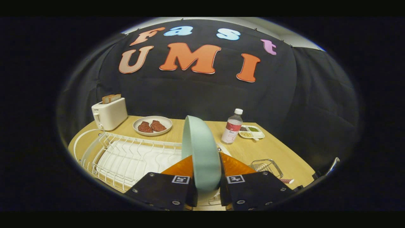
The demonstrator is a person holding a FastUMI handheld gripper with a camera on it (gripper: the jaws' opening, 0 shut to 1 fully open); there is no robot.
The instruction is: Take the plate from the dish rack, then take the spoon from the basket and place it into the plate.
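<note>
A pale green plate stands on edge between my two fingers, and my gripper is shut on its rim. The plate is lifted above the right end of the white wire dish rack, which lies below and to the left of the fingers. A small wire basket sits on the wooden table just right of the fingers. I cannot make out the spoon in it.
A white toaster with toast stands at the far left. A plate with two brown meat pieces sits beyond the rack. A capped bottle and a small divided dish stand beyond the plate to the right.
</note>
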